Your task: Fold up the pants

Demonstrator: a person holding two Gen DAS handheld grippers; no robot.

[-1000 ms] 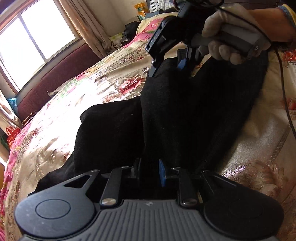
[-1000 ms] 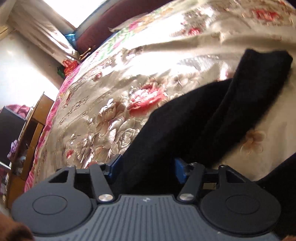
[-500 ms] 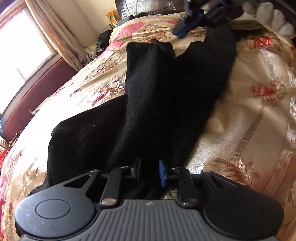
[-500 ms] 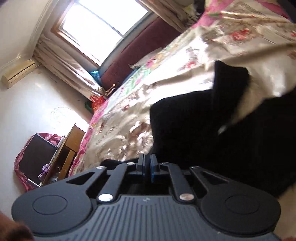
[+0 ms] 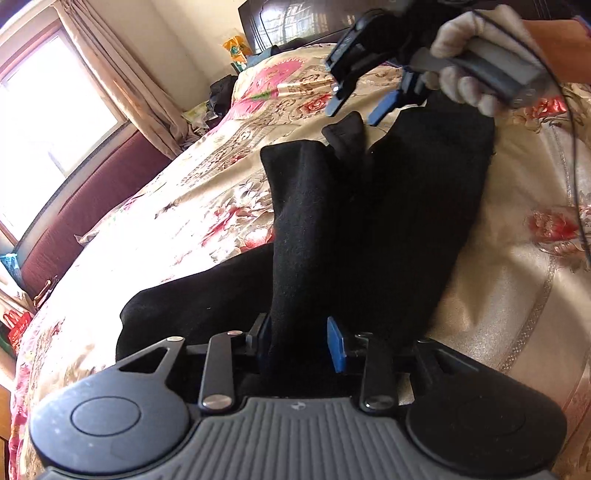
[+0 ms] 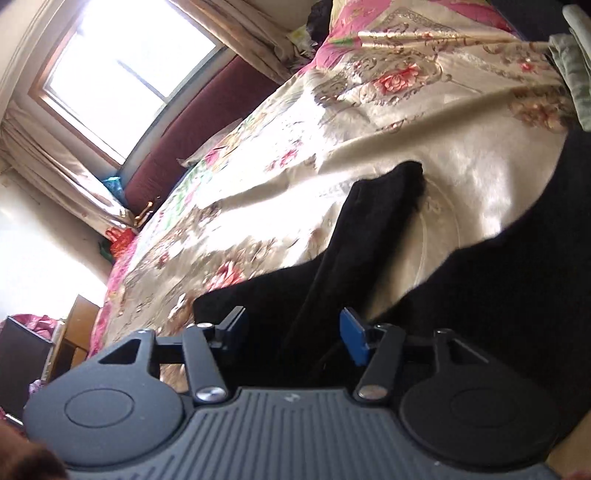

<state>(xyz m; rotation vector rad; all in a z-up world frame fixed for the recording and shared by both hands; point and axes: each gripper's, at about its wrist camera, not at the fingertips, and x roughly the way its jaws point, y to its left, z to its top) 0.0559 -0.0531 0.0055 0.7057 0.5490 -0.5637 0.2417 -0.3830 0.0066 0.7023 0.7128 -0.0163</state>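
Black pants lie lengthwise on a floral satin bedspread, one leg folded over into a raised ridge. My left gripper sits at the near end with that ridge between its jaws. The jaws are opening and the blue pad stands free of the cloth. My right gripper, held by a gloved hand, hovers just above the far end of the pants, jaws opening with nothing between them. In the right wrist view its fingers are spread above the dark cloth.
A window with curtains and a maroon padded bench run along the bed's left side. A dark headboard and clutter sit at the far end. A cable trails from the right gripper. Wooden furniture stands beyond the bed.
The right gripper, shut half a second ago, has opened and lifted off the far end of the pants. The left gripper's jaws have widened around the fold.
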